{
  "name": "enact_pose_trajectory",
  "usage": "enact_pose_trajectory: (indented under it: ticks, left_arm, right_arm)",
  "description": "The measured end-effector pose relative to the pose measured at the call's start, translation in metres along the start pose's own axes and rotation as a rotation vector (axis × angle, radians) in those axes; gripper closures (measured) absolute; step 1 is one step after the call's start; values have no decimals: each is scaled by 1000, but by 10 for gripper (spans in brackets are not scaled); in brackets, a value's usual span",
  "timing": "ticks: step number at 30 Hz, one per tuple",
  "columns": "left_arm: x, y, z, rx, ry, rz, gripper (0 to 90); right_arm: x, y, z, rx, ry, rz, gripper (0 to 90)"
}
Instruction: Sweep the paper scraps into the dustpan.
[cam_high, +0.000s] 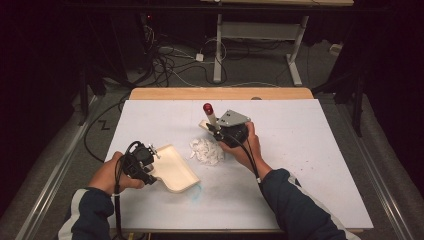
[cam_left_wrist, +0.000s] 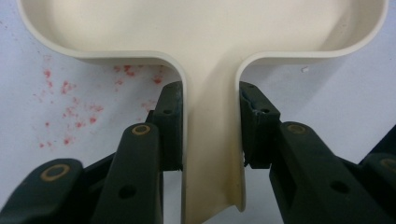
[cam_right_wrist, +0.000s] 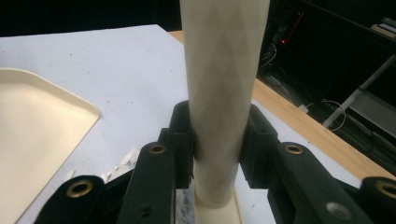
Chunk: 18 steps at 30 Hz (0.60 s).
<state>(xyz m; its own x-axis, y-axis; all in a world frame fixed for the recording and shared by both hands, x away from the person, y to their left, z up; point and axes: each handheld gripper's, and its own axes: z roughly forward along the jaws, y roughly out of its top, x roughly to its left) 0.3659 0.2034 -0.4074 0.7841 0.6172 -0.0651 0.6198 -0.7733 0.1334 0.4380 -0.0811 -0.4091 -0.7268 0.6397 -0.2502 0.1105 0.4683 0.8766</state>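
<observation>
Dustpan (cam_high: 174, 167) lies flat on the desk (cam_high: 300, 165), left gripper (cam_high: 141, 161) jaws pinching its handle to steady it. Paper scraps (cam_high: 206, 151) lie just beyond. Right gripper (cam_high: 226, 134) jaws clamp a brush handle (cam_high: 210, 117) (red-capped, upright), presumably for sweeping.

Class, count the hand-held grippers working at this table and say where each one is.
2. The left gripper clamps the cream plastic dustpan's handle near the table's front-left; the right gripper clamps the cream red-capped brush handle mid-table.
</observation>
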Motion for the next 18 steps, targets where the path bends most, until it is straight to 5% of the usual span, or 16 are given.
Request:
enact_pose_trajectory:
  ticks: [18]
  left_arm:
    - [-4,15,5,45,6,6,634]
  right_arm:
    - [42,4,-2,-99,97,120,709]
